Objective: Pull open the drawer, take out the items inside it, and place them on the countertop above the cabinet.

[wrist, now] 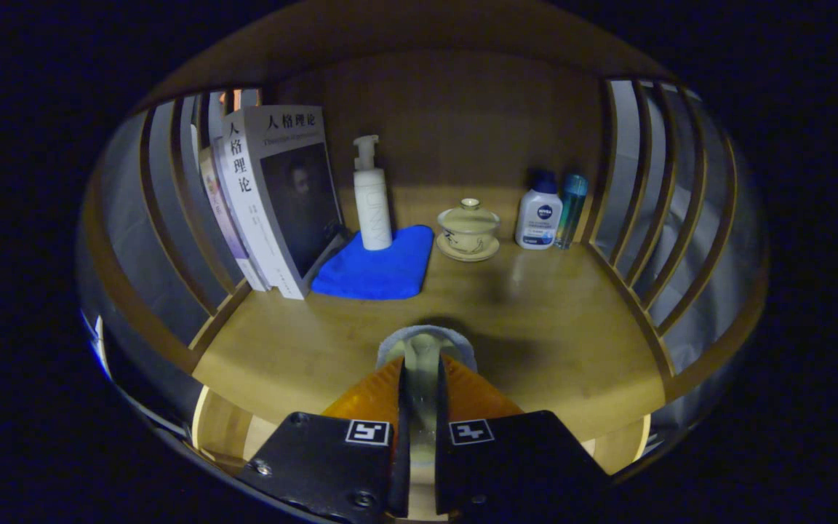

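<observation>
So the gripper is hovering over the countertop right now, and its fingers are squeezing something narrow and pale between them, looks like a translucent little bottle or tube with a grey rounded bit poking out past the tips; honestly I can't tell exactly what the held item is. The fingers are nearly together with just that thing pinched in the gap. I'm guessing this is the placing step, since the item is sitting low over the wooden top, near its front edge, and not yet let go. Further back there's a row of stuff already standing against the rear panel: a few books leaning at the slatted side, a white pump bottle sitting on a blue cloth, a lidded tea cup on its saucer, then a small white bottle touching a teal one. Next move is probably lowering it onto the bare wood ahead of the fingers, well clear of the cloth and cup, then easing the fingers apart.
</observation>
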A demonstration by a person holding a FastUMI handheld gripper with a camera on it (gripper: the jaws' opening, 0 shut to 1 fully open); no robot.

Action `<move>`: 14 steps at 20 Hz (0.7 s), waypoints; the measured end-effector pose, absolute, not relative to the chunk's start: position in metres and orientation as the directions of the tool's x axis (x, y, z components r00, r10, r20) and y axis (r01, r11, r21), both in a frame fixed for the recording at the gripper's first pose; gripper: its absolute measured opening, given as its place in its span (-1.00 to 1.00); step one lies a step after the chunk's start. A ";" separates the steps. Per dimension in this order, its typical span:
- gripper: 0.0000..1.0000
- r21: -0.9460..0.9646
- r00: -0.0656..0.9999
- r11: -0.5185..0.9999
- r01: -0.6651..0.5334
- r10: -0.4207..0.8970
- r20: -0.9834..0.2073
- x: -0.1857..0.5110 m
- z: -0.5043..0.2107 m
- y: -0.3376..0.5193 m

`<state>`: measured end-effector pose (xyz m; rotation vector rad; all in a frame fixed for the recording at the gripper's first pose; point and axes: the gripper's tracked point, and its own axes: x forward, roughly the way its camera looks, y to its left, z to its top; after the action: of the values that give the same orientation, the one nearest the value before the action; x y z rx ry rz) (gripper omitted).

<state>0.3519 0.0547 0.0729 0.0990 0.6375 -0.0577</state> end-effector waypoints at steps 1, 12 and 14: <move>-0.66 0.086 0.806 0.993 0.085 -0.018 -0.591 0.354 0.073 0.054; -0.30 0.017 0.867 1.000 0.015 -0.004 -0.498 0.358 0.067 0.060; -0.03 0.021 0.873 1.000 -0.001 0.011 -0.487 0.355 0.069 0.068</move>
<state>0.3548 0.0681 0.0685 0.0204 0.5087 0.0061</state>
